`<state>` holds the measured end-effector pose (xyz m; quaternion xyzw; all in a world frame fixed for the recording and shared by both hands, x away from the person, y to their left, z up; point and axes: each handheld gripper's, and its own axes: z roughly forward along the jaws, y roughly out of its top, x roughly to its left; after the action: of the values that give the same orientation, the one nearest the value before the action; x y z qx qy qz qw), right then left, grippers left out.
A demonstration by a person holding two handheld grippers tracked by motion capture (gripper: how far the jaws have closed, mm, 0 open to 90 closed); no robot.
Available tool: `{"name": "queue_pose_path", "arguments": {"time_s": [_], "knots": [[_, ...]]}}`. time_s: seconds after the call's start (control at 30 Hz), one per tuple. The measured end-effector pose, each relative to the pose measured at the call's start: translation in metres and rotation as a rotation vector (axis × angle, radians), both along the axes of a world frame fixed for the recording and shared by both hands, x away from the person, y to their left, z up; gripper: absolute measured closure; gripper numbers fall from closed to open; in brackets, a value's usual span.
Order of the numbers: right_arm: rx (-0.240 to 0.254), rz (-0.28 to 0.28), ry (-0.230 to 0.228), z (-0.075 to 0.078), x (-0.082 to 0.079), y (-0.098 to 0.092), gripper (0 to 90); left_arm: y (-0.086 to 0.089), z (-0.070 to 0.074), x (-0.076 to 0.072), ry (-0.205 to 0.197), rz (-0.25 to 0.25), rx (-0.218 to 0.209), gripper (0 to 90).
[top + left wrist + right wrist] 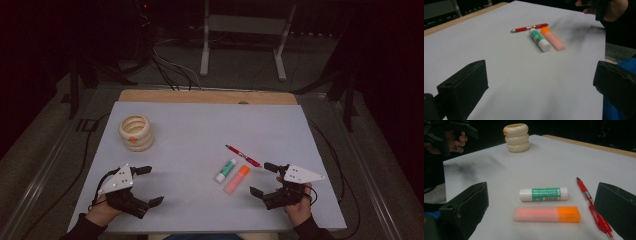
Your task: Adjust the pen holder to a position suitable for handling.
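Both my jaw pairs spread apart, empty, right gripper (263, 179) beside orange highlighter (546, 214), green-and-white glue stick (543, 194), red pen (592, 207), left gripper (150, 185) well apart.

**Table surface and contents**

Wooden table (207, 96) covered by a pale grey sheet (200, 130). On the sheet: cream ringed holder (136, 132) far left; red pen (243, 155), green-white glue stick (225, 170), orange highlighter (236, 179) clustered right of centre, lying flat.
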<state>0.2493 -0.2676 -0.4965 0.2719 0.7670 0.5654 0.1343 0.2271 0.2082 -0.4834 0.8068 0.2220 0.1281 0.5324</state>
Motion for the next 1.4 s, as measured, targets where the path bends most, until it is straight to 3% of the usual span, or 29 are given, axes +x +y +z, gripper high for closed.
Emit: {"name": "queue_pose_path", "arguments": {"time_s": [0.23,0.47,0.87,1.1,1.4], "knots": [[0.01,-0.003,0.014,-0.001,0.003,0.0,0.0,0.001,0.014,0.006,0.014,0.043,-0.016,0.2],[0.014,-0.007,0.009,-0.001,0.002,0.001,0.0,0.007,0.029,0.012,-0.01,0.092,-0.04,0.2],[0.023,-0.02,0.013,-0.001,0.002,0.0,0.1,0.024,0.048,0.034,-0.039,0.221,-0.052,0.3],[0.02,-0.024,0.018,-0.002,0.002,0.001,0.0,0.037,0.062,0.052,-0.051,0.34,-0.042,0.3],[0.017,-0.026,0.019,-0.003,0.002,0.001,0.0,0.051,0.065,0.071,-0.055,0.461,-0.062,0.3]]}}
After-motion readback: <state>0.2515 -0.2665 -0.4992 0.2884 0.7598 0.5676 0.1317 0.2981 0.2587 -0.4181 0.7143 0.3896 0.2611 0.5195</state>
